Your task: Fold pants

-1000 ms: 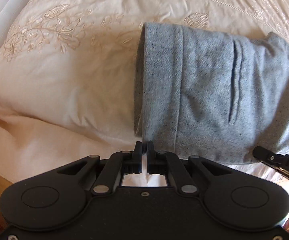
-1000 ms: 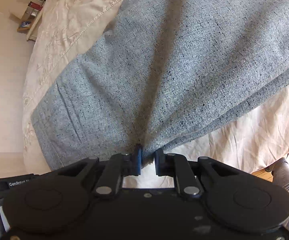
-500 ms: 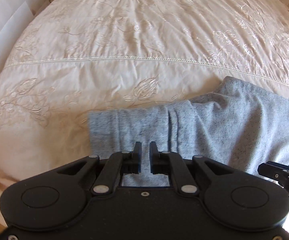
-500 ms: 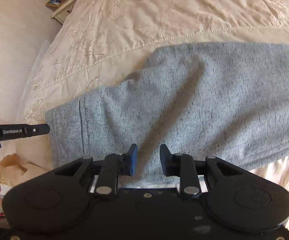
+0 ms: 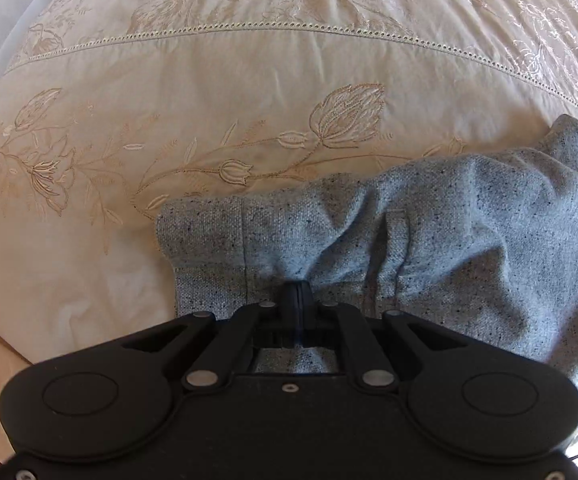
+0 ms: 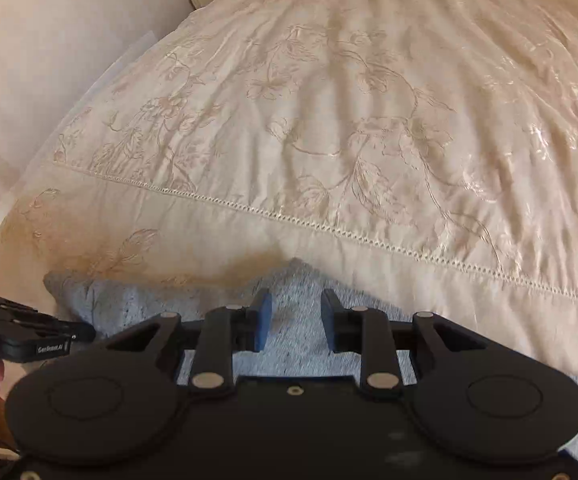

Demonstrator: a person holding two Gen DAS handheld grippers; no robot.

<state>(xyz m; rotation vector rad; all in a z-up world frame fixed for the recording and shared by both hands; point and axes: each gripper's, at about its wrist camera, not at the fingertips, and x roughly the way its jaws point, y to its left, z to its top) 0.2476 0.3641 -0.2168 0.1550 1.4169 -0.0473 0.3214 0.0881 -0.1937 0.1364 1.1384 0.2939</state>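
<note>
Left gripper (image 5: 297, 292) is pinching the gray pants (image 5: 429, 248) near their left edge, fingers pressed together on a bunched fold. Its side label, seen from the right wrist view, is reading roughly "GenRobot.AI", blurred. Pants are lying at the near edge of the embroidered bedspread (image 6: 369, 120), which is stretching wide beyond. Right gripper (image 6: 295, 320) is hovering over the pants with fingers apart.

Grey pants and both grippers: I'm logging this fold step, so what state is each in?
Grey speckled fabric pants: lying rumpled on the cream embroidered bedspread, near its edge.
Left gripper: shut on a bunch of the pants' fabric.
Right gripper: open, above the pants, holding nothing.
</note>
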